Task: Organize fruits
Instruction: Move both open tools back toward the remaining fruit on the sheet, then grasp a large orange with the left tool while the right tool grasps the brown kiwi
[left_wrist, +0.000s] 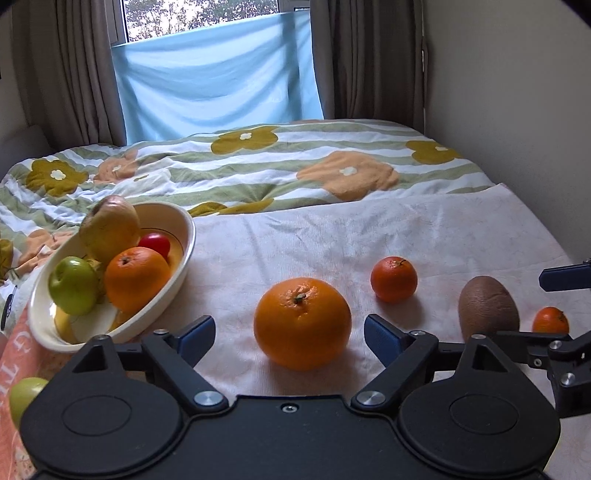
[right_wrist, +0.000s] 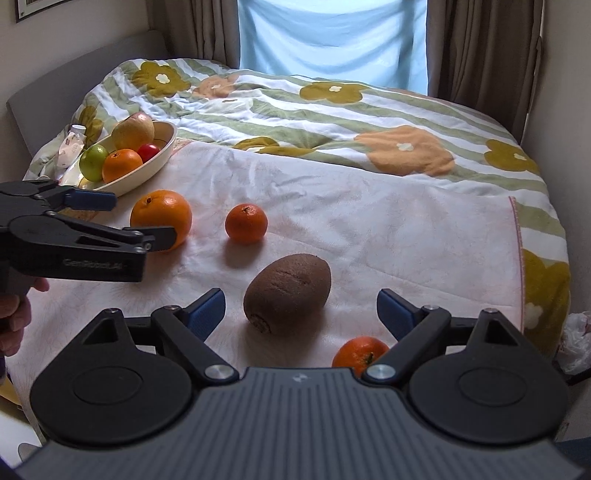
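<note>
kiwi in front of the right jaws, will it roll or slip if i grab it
The kiwi is egg-shaped and lies on its side, so a nudge would probably roll it sideways rather than end over end. Its fuzzy-looking skin should grip the pads fairly well. The soft cloth beneath likely damps any rolling.

orange orange, brown kiwi, cream bowl, floral striped quilt

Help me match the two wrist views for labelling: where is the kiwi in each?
Left wrist: the kiwi lies far right, behind the left gripper's right finger.
Right wrist: the kiwi lies centre, between the open right gripper's fingers.
Shared landmark: the small mandarin just beyond it.
</note>
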